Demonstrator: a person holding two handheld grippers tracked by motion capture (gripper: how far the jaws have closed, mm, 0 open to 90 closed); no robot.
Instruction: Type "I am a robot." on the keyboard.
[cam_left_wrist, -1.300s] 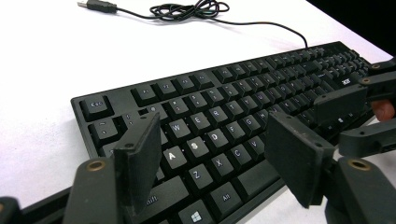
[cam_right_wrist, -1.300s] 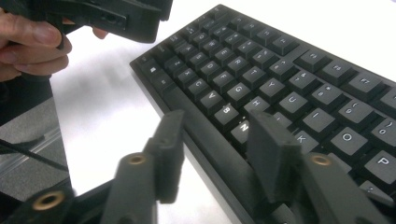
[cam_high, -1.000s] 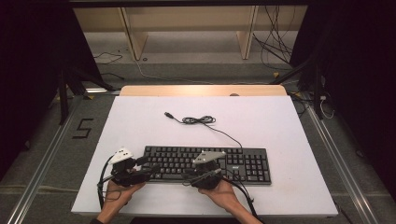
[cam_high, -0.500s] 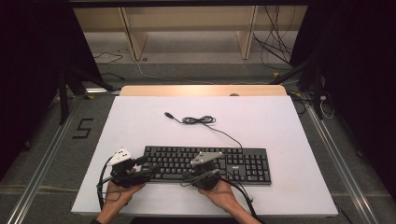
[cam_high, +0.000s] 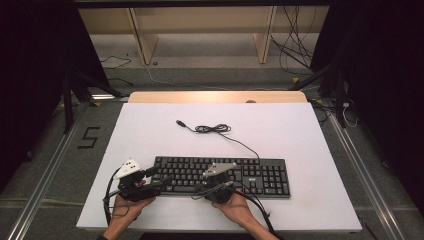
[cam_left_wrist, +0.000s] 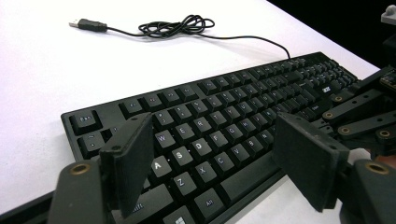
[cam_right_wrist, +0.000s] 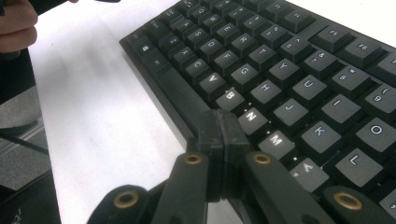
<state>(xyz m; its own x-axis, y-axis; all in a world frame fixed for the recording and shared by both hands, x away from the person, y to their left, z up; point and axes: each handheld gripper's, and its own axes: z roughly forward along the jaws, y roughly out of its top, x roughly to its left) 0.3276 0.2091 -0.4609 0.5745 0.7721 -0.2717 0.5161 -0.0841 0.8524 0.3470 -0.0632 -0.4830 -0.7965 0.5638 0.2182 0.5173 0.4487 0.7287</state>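
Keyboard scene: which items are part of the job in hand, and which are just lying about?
In the job:
- keyboard, under both grippers
- left gripper, jaws open over the left-hand keys, just been opening, nothing between them
- right gripper, jaws shut, tips at the keyboard's front edge

Lying about:
- keyboard's cable, coiled loose on the white table, USB plug unconnected

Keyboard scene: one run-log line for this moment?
left hand-held gripper: open, jaws just opening, over keyboard left end | right hand-held gripper: shut, empty, tips at spacebar edge | USB cable: loose
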